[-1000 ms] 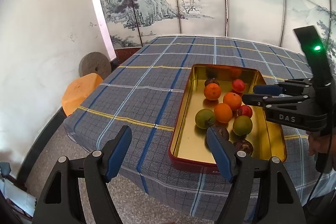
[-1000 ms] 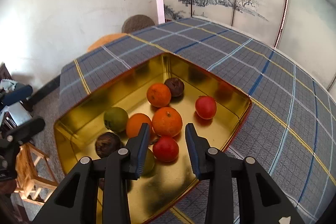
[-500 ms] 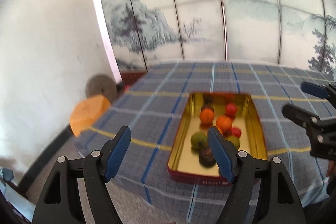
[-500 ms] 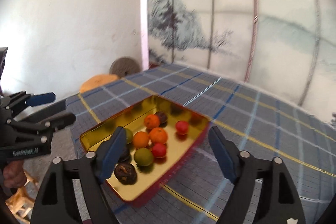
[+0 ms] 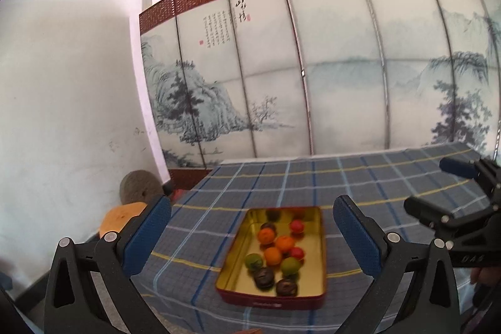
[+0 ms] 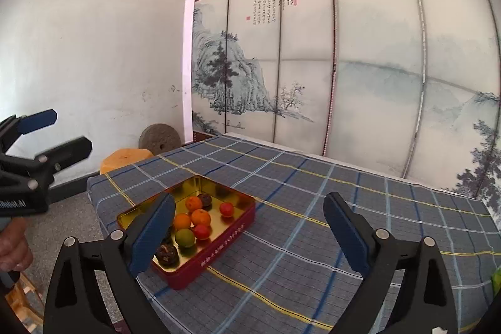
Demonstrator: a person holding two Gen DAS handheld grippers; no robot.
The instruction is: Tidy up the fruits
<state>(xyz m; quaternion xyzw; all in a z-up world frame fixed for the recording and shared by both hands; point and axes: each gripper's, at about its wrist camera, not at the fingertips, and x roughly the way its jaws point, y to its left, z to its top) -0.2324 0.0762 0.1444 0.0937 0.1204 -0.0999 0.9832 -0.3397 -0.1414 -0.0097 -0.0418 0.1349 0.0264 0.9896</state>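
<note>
Left wrist view: the left claw (image 5: 252, 235) is spread and opening further, with nothing between its pads; it hangs off the near edge of the worktop (image 5: 344, 177), well apart from the fruits (image 5: 277, 252). The fruits lie clustered inside the gold-lined tin (image 5: 322, 259), whose raised walls keep round items from rolling away. The right claw (image 5: 438, 187) is visible at the right edge, also empty. Right wrist view: the right claw (image 6: 250, 235) is spread and widening, gripping nothing, and looks down at the tin (image 6: 231, 235) from a distance. No loose fruit shows on the checked cloth (image 6: 313, 208), so the sorting appears complete and both claws stand clear.
</note>
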